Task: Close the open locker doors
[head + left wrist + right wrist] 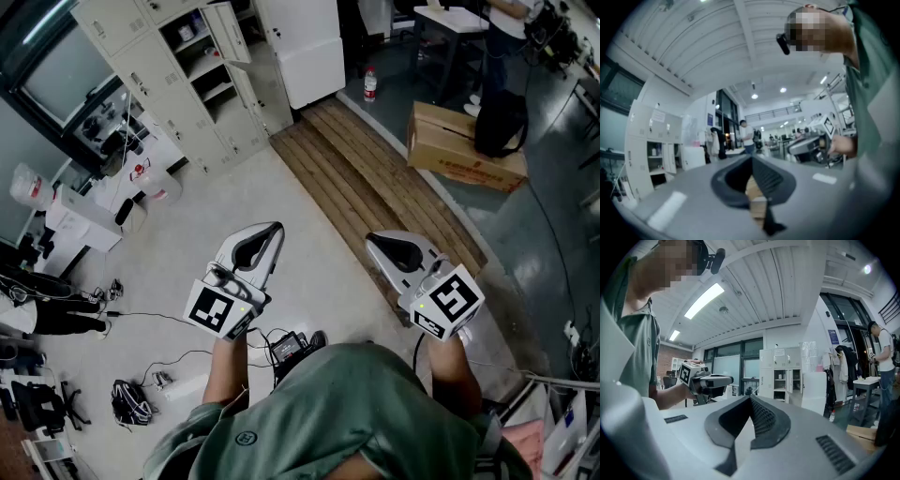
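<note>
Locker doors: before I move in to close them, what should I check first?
1. Open door spotted: ok, one door swung out on the lockers.
2. Left hand-held gripper free: ok, jaws together, nothing held.
3. Right hand-held gripper free: ok, jaws together, nothing held.
4. Door within reach: not ok, lockers stand far ahead.
5. Footing: not ok, cables lie close by on the left.
6. Other open doors: cannot tell.

The lockers (141,66) up at 11 o'clock get chopped by the top edge, and whatever's on the open shelves (202,56) is too tiny to make out. The standing person (506,28) at 1 o'clock is cut off too. Print on the cardboard box (466,147): unreadable.
</note>
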`<state>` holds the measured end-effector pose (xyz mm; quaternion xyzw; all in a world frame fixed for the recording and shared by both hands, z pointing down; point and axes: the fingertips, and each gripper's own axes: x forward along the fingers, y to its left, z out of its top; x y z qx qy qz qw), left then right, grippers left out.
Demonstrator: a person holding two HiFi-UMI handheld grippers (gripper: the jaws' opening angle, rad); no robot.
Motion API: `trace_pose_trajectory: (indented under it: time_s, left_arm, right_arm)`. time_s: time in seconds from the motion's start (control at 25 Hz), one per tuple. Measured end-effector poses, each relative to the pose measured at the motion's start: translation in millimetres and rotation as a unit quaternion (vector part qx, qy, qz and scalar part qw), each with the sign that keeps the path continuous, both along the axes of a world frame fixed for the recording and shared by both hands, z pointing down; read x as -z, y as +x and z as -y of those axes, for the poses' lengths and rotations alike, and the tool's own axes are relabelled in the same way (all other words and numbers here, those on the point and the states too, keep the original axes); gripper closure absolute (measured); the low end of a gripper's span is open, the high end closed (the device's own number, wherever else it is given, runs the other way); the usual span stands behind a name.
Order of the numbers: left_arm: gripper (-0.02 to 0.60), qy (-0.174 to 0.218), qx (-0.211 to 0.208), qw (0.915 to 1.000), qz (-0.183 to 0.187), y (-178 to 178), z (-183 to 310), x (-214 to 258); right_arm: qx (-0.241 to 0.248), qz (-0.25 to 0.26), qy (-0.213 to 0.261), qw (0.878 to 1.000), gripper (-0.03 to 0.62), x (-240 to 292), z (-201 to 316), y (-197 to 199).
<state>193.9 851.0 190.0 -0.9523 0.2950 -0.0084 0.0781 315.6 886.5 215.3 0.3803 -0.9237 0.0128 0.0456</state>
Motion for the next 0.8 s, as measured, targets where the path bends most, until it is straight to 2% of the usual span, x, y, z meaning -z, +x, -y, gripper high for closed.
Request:
trace_pose_trajectory:
  time_s: [0.56, 0.72, 0.8]
  left_arm:
    - [0.58, -0.006, -0.004, 1.0, -0.006, -27, 24, -11]
    - [0.58, -0.034, 0.003, 0.9994, 0.002, -43, 44, -22]
    - [0.58, -0.034, -0.009, 0.9994, -0.002, -46, 54, -22]
  right_arm:
    - [-0.019, 0.007, -0.007, 1.0, 0.589, -9, 21, -24]
    - [-0.034, 0.026, -0.012, 0.999, 0.589, -14, 34, -34]
    - [-0.039, 0.031, -0.014, 0.999, 0.589, -14, 44, -43]
